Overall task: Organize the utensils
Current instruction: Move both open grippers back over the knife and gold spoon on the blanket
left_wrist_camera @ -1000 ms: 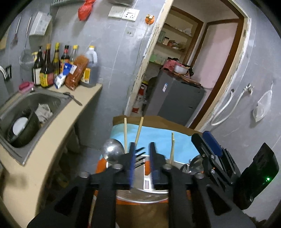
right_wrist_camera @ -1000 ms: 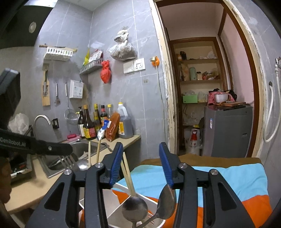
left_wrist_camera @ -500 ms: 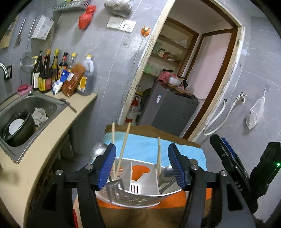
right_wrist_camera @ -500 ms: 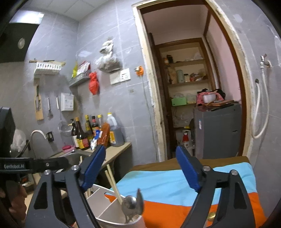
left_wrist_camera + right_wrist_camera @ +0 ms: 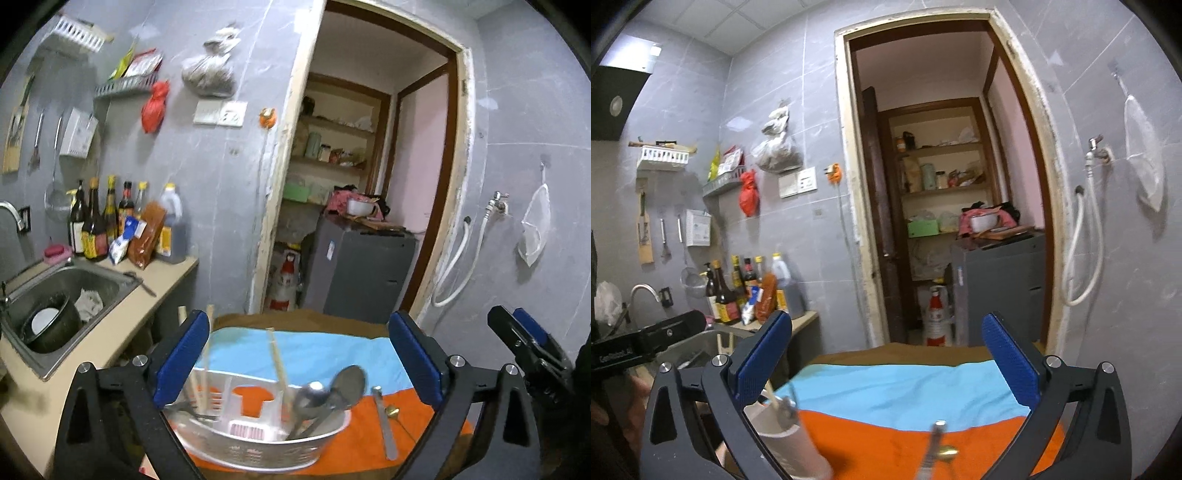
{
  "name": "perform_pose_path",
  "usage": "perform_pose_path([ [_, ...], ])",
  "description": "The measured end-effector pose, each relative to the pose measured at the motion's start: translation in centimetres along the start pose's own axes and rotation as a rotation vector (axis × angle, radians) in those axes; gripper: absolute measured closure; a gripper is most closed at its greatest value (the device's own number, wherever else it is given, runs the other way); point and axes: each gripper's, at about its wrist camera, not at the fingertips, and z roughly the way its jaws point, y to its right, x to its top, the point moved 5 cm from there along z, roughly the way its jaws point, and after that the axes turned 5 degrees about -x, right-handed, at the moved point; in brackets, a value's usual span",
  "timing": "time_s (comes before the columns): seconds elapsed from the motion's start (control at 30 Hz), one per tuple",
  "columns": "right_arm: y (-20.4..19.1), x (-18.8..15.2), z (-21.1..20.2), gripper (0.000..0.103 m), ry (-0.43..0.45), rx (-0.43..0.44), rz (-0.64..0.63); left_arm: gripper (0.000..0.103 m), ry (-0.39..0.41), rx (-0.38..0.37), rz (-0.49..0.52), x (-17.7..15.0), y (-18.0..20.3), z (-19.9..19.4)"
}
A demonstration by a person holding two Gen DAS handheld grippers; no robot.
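Standing on a table covered with a blue and orange cloth, a white utensil holder carries the sorted pieces. Chopsticks lean upright in its left and middle compartments, and two spoons rest with their bowls up in the right-hand compartment. A flat metal utensil lies on the orange part of the cloth just right of the holder, with a small brass-coloured object beside it.

The left gripper hangs above and in front of the holder with its blue pads spread wide; its jaws have just been opening, and nothing is gripped between them. The right gripper is likewise spread wide, its jaws also having just been opening, with only the cloth in view between them. In the right wrist view the holder sits low on the left, partly behind the left finger.

A sink with a dark pot in it and a row of bottles stand on the counter at the left.
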Motion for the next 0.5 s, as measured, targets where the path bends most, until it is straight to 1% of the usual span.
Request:
perform_pose_path([
  [0.13, 3.0, -0.1, -1.1, 0.000, -0.006, -0.038, -0.028, 0.007, -0.041, -0.075, 0.018, -1.5, 3.0, 1.5],
  [0.27, 6.2, -1.2, -1.5, 0.000, -0.043, -0.073, -0.050, 0.007, -0.092, -0.126, 0.008, -3.8, 6.0, 3.0],
  [0.4, 9.4, -3.0, -1.3, 0.000, -0.100, -0.096, -0.063, 0.007, -0.158, -0.142, 0.020, -6.7, 8.7, 4.6],
  [0.5, 11.6, -4.9, -1.0, 0.000, -0.152, -0.092, -0.059, 0.007, -0.222, -0.129, 0.022, -9.6, 10.5, 6.2],
])
